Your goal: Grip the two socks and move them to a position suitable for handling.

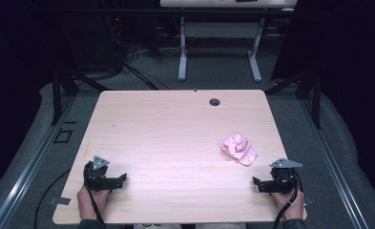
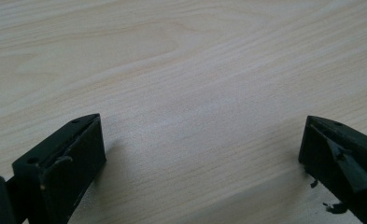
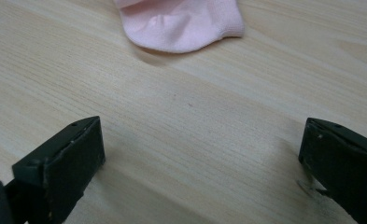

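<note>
A crumpled pink cloth (image 1: 239, 148) lies on the right part of the light wooden table (image 1: 175, 129). My right gripper (image 1: 256, 183) rests near the front right edge, a short way in front of the cloth, held by a hand. In the right gripper view its jaws stand wide open (image 3: 202, 154) over bare wood, with the pink cloth (image 3: 181, 23) just beyond them. My left gripper (image 1: 123, 179) sits near the front left edge in the other hand. Its jaws (image 2: 202, 154) are wide open with only bare table between them.
A small dark round grommet (image 1: 214, 101) sits near the table's far edge. Beyond the table stand a white desk frame (image 1: 218, 47) and cables on the grey floor. Black stands flank the table at left (image 1: 61, 86) and right (image 1: 309, 86).
</note>
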A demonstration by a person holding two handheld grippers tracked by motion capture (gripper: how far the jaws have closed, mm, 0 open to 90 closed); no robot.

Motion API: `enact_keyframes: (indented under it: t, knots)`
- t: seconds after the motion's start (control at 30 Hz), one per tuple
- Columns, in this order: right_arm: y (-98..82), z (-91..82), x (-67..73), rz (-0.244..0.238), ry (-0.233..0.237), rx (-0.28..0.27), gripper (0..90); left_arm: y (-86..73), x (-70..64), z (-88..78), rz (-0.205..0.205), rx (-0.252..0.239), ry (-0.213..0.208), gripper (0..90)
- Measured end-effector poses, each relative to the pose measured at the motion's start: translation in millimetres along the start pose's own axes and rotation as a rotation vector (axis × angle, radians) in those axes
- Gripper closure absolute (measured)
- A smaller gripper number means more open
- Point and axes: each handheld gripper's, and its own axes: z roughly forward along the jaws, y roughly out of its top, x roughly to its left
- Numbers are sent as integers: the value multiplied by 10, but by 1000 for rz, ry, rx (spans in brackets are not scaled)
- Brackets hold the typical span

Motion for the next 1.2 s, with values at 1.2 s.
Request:
enact_keyframes:
  t: [1.2]
  knots:
    - [545, -187, -35, -16, 50, 52, 0, 3, 3, 3, -1, 1, 3, 4]
